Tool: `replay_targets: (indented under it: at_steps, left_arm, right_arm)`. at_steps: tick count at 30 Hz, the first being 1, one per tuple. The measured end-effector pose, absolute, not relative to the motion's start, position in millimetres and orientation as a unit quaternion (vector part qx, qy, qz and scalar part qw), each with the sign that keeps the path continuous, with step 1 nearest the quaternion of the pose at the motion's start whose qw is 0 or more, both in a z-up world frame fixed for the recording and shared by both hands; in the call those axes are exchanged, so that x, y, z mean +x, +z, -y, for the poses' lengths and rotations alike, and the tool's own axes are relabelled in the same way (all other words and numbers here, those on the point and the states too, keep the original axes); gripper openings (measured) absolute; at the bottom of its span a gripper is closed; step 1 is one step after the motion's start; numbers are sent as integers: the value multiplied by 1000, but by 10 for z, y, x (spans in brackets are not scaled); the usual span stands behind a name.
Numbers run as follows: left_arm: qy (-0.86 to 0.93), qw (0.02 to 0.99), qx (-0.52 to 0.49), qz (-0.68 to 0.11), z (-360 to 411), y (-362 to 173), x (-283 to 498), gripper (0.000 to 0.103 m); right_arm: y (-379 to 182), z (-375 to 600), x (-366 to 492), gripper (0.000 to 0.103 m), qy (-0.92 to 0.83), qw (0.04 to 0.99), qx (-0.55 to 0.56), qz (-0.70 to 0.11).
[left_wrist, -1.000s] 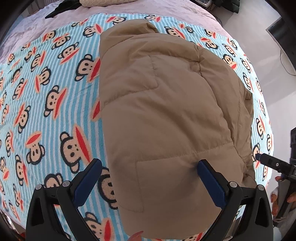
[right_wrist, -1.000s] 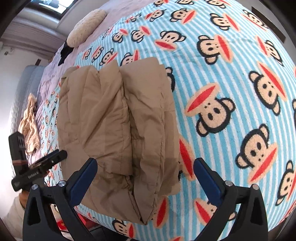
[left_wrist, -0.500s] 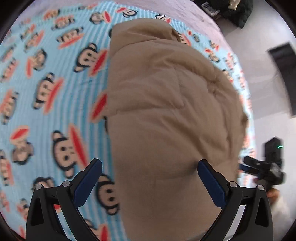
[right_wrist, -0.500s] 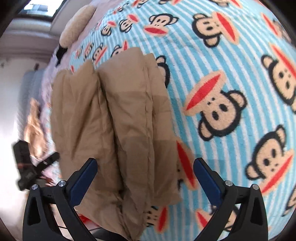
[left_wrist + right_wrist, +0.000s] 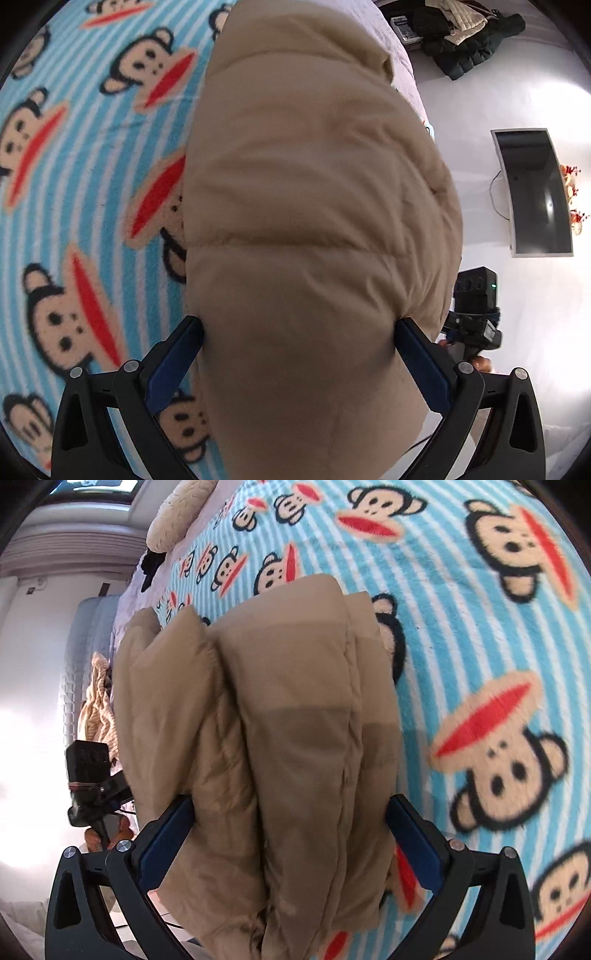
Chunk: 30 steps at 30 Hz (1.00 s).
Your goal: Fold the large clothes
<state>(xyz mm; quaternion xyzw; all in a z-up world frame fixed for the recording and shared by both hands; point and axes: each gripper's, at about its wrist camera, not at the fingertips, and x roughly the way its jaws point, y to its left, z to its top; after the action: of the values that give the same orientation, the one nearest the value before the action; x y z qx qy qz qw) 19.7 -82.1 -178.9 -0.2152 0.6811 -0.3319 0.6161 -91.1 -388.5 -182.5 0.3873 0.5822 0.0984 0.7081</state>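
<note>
A tan padded jacket lies folded into a long bundle on a blue striped monkey-print blanket. My left gripper is wide open with the near end of the bundle between its blue pads; the jaws straddle it without squeezing. In the right wrist view the jacket shows its layered folds. My right gripper is also wide open, its pads on either side of the other end. Each gripper shows at the edge of the other's view, the right one and the left one.
The blanket covers a bed with a cream pillow at its head. A wall television and a pile of dark clothes are beyond the bed edge. Beige fabric hangs at the far side.
Both grippers have moved in close to the jacket. The ends of the bundle now sit between the open pads of each one, where earlier the pads were short of it.
</note>
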Motion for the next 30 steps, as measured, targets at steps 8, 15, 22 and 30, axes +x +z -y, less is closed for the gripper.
replay_targets:
  at_steps: [8,15,22,30]
  left_arm:
    - [-346,586,-258,-686,931,-2095,251,103]
    - [-328,615,-211,-686,1095,-1944,189,97]
    - [-323,672,-145,-650,1378,-1473,32,77]
    - [-341,696,-144,-615,1145,-1018,190,77]
  right_arm:
    - [-2111,3855,-605,103,141,687,436,-563]
    - [-2178,3735,-452,97,139,676,452,-565]
    - [-1996,3744,-561,45,141,682,478,-535]
    - [-1641,3529,-539,44,167,700,483,-499]
